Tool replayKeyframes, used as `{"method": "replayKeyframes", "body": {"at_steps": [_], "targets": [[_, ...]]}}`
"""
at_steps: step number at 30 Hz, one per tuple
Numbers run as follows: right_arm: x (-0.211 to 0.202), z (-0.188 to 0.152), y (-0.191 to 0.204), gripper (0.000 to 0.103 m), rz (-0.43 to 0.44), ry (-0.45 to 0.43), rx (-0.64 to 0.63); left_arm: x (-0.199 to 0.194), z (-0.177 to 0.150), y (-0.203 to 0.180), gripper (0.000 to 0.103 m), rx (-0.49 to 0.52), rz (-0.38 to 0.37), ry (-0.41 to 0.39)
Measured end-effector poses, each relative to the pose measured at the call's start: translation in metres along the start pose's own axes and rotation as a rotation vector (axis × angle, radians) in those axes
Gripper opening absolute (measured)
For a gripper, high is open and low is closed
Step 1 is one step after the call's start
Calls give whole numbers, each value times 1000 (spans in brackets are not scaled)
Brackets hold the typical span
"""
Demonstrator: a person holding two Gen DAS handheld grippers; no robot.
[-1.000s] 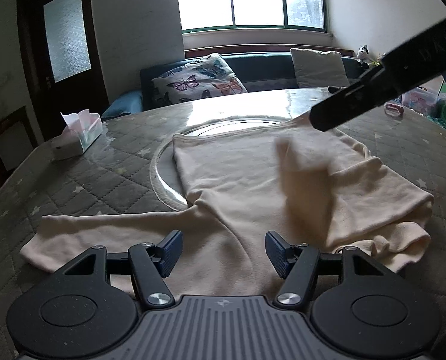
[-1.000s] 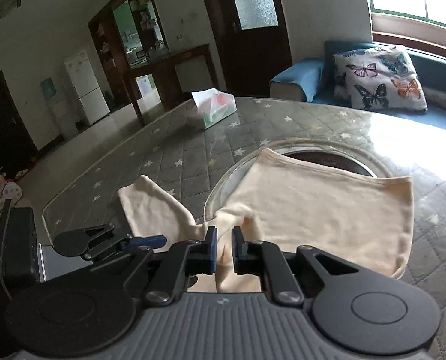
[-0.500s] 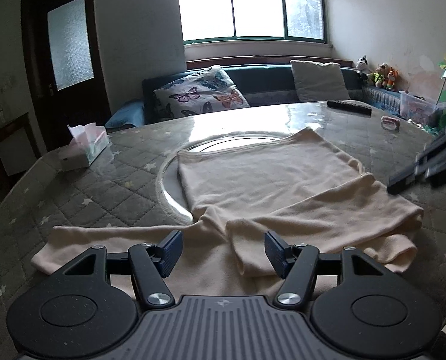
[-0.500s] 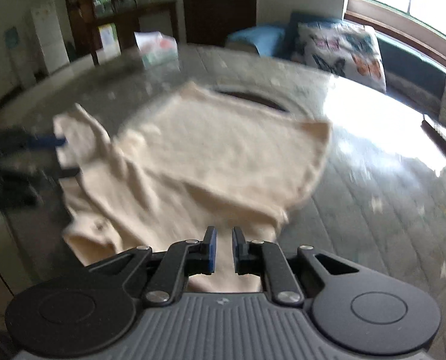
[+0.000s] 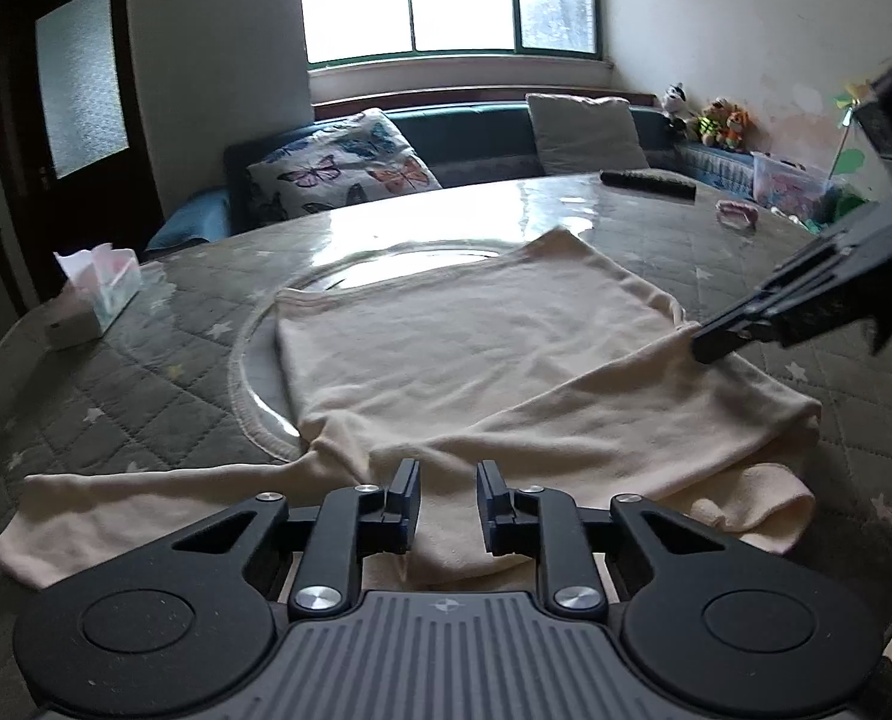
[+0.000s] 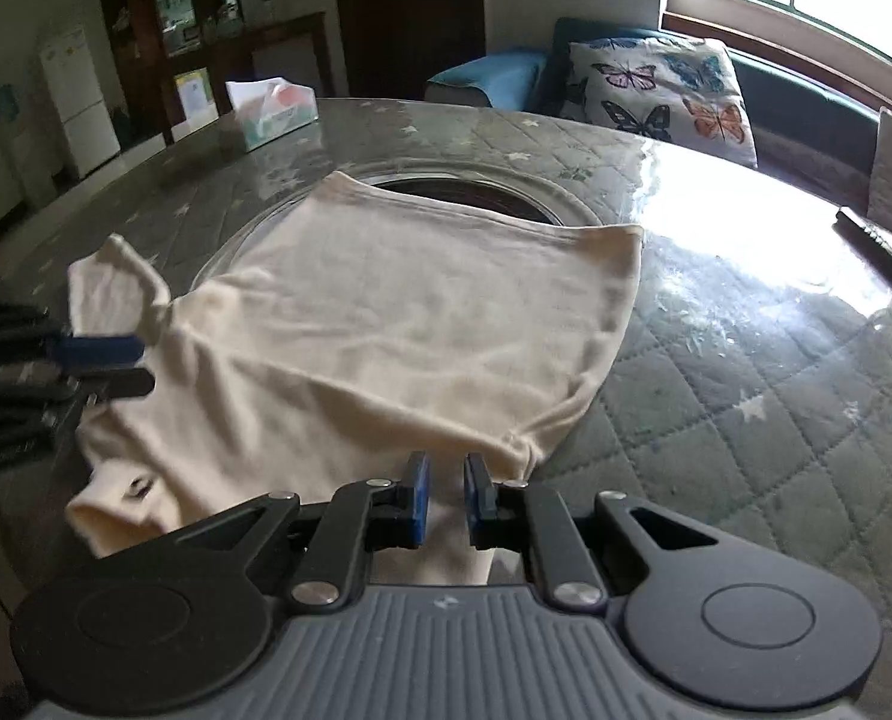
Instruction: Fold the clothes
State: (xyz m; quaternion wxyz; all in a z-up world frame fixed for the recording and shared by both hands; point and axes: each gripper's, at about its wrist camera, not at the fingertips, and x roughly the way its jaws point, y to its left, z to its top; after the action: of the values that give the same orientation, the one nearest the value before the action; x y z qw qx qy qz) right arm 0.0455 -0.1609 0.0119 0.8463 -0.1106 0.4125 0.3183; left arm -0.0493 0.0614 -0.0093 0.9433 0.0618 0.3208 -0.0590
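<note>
While spread flat, shirt [image 5: 463,360] beneath left fingers [image 5: 407,495]

The shirt [image 6: 386,324] hem nearest the right gripper [image 6: 444,501] is hidden behind its body.

A tissue box [image 5: 99,294] and a remote control [image 5: 648,183] rest well apart on the quilted table cover [image 5: 116,396], with a butterfly cushion [image 5: 341,174] on the sofa [image 5: 475,132] behind.

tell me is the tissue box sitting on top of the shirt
No, the tissue box stands on the quilted table cover, well apart from the cream shirt.
</note>
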Motion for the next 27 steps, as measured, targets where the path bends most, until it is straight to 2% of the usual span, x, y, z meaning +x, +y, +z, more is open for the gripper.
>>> {"method": "replayKeyframes", "body": {"at_steps": [3,9,15,20,27], "targets": [[14,1,-2,10,-11,14,-1,7,-4,3,20,3,6,25],[13,7,13,11,-26,1,-63,0,-8,10,20,-7,5,25],[28,17,53,11,55,0,-151,-9,-14,27,23,-70,20,29],[47,25,86,11,90,-9,-205,-24,-17,50,23,-103,89,14],[58,27,128,11,126,-27,-300,-34,-25,106,26,-228,262,34]]}}
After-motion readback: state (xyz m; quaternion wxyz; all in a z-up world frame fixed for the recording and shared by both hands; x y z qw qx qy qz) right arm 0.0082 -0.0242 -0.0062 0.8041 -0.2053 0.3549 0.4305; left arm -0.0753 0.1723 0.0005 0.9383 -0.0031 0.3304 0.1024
